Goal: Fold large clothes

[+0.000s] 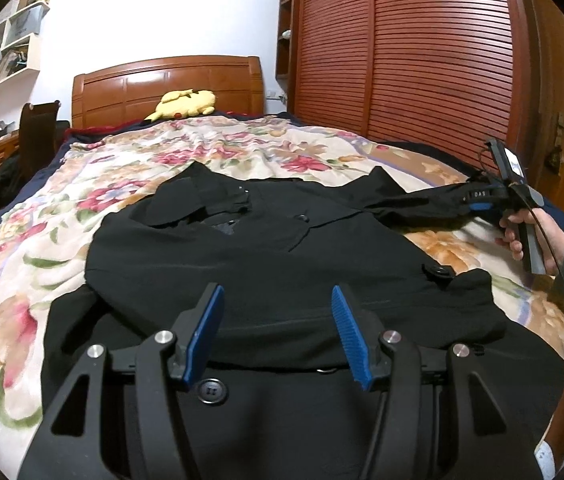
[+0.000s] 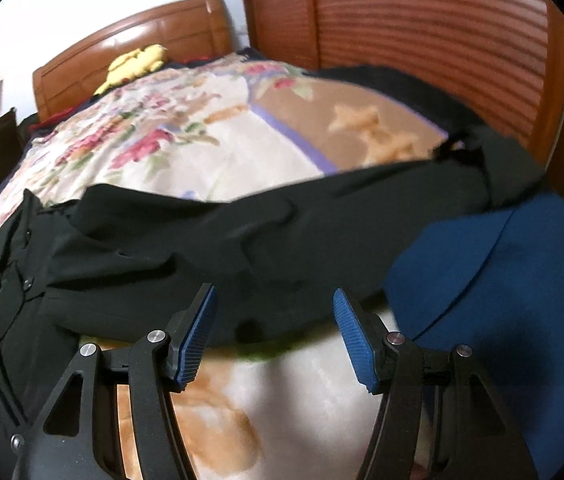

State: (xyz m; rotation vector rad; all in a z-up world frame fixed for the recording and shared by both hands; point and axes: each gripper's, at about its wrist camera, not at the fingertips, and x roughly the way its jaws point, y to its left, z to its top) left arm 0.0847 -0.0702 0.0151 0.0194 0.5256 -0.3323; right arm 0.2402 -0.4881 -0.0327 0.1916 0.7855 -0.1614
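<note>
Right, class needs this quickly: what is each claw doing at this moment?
Left claw: open above the black coat, gripping nothing.
Right claw: open, empty, just short of the coat's sleeve.

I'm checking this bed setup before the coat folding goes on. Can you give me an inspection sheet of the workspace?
Surface: bed under floral blanket, rumpled.
Job's things: black coat spread front up, one sleeve stretched sideways.
Clutter: yellow plush toy by the headboard.
Grippers: left gripper open above the coat; right gripper open, nothing between its jaws.
Cables: thin cable trailing from the right gripper.
Surroundings: slatted wardrobe, wall shelves.
</note>
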